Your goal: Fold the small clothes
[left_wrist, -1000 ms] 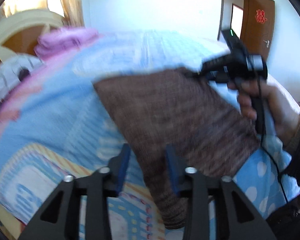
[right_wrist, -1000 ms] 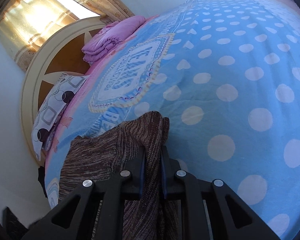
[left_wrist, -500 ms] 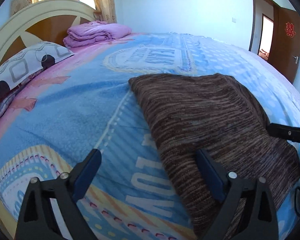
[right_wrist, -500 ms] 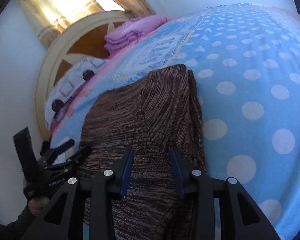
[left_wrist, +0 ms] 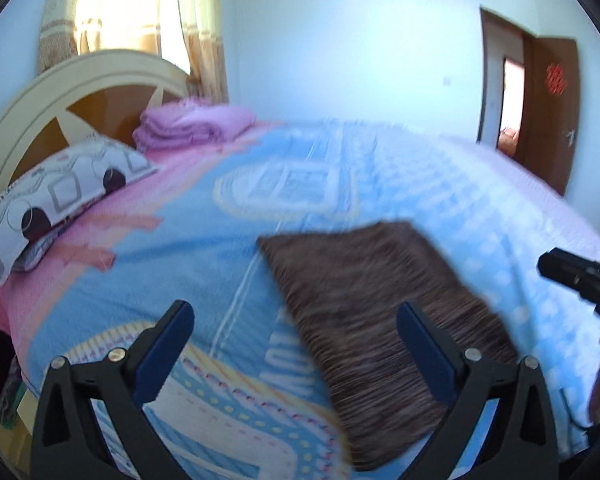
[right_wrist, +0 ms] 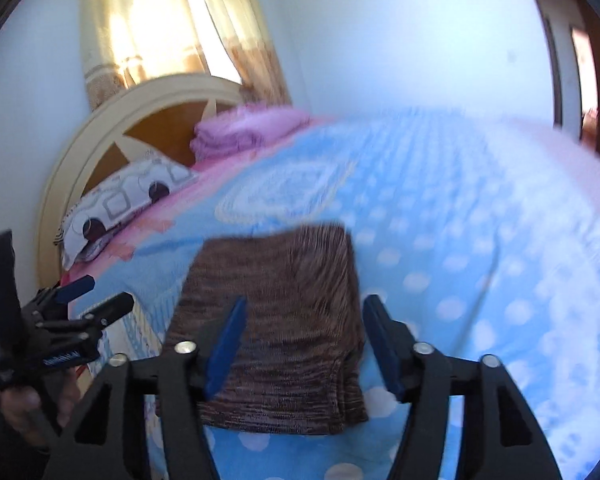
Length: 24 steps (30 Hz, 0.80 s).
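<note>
Brown garment [left_wrist: 384, 304] now released, flat

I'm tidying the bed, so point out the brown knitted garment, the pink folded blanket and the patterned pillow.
brown knitted garment [right_wrist: 276, 312]: right wrist view, middle of the knit.
pink folded blanket [left_wrist: 192, 128]: left wrist view, stack's front folds.
patterned pillow [left_wrist: 64, 192]: left wrist view, top face.

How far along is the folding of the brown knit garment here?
Done: the brown knit garment lies folded into a flat rectangle on the blue bedspread. In hand: nothing; the left gripper and right gripper have just been opening and are clear of it. Left: no other unfolded clothes show.
</note>
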### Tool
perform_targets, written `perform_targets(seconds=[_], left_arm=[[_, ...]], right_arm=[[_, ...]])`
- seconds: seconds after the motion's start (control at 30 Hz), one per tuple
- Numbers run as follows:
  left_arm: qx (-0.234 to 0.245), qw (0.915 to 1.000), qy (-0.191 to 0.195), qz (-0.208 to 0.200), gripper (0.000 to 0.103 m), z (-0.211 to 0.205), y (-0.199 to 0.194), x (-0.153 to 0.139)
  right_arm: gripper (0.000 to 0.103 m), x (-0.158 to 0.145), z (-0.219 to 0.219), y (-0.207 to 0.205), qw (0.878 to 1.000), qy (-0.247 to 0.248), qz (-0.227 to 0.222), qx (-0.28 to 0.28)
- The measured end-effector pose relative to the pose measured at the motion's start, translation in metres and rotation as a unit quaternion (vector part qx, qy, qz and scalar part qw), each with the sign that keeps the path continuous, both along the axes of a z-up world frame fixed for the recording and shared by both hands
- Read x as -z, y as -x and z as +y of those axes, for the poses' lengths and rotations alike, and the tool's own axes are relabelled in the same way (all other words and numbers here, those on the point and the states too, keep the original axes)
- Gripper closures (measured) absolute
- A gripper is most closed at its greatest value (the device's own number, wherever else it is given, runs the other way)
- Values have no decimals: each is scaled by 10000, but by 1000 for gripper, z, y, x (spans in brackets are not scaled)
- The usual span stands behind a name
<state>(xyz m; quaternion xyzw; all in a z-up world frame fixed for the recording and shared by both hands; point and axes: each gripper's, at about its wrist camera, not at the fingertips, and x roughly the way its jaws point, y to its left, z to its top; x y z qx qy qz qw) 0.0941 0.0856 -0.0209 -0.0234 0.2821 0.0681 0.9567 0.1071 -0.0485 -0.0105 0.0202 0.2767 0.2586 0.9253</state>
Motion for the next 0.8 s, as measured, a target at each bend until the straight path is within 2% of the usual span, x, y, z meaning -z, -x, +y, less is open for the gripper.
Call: perform_targets(seconds=[0.07,0.2,0.8], left_arm=[[59,9999,-26,-122,0,-5,5,-9],[127,9993,-126,-321,0,-10,10,-21],[100,9996,-52,-262,0,-7,8,-18]], right_arm=[[35,-11,-4,11,9998,-14,-202,34],[35,-23,-7,25,9995,-73,-317,4],[35,-25,-5,34,9992,-129,-367,9]])
